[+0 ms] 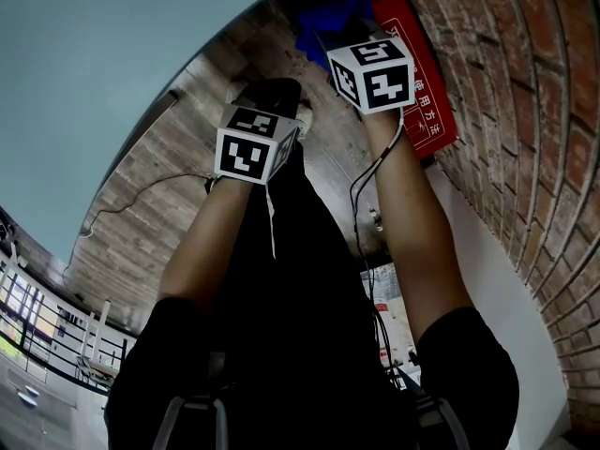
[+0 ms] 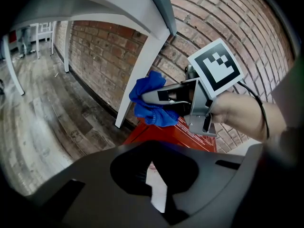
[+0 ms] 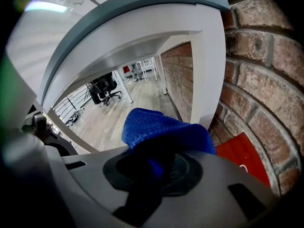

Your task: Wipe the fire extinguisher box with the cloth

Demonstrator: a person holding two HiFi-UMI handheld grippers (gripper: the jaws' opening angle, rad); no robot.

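Observation:
The red fire extinguisher box (image 1: 427, 101) stands on the floor against the brick wall; it also shows as a red panel (image 2: 190, 139) and a red corner (image 3: 242, 156). My right gripper (image 1: 349, 43) is over the box's far end, shut on a bunched blue cloth (image 1: 328, 24). The cloth (image 3: 161, 127) bulges out of its jaws and sits at the box's top edge (image 2: 151, 106). My left gripper (image 1: 255, 143) hangs to the left, away from the box, over my black shoe (image 1: 272, 95). Its dark jaws (image 2: 154, 175) look shut, with nothing in them.
A white table leg (image 2: 138, 80) stands right behind the box, against the brick wall (image 1: 534, 82), under a white tabletop (image 3: 142, 37). A black cable (image 1: 361, 209) trails from the right gripper along my arm. Wood-plank floor (image 2: 52, 103) stretches left; office chairs (image 3: 105, 89) stand far off.

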